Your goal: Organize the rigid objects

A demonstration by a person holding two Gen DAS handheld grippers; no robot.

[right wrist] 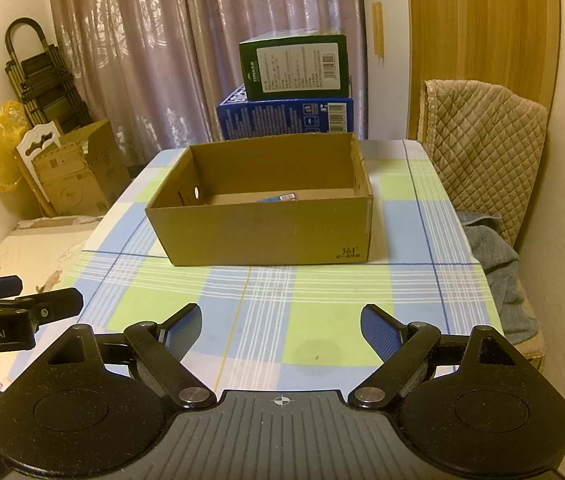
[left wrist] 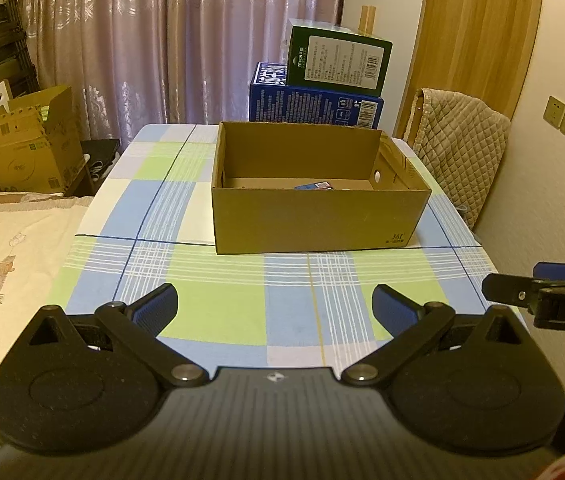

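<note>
Looking along both grippers, I saw the left gripper with its fingers spread wide and nothing between them, and the right gripper was the same, wide apart and empty. Both hung above the checked tablecloth. The cardboard box stood at 12 o'clock from each gripper, well apart from them. Inside, on its floor toward 1 o'clock, lay a small blue item, mostly hidden by the front wall, so I could not tell what it was. I judged it to be light and stiff, maybe a little slippery. I found no other loose object on the cloth. The box walls seemed thin, so I would pinch one rim gently.
</note>
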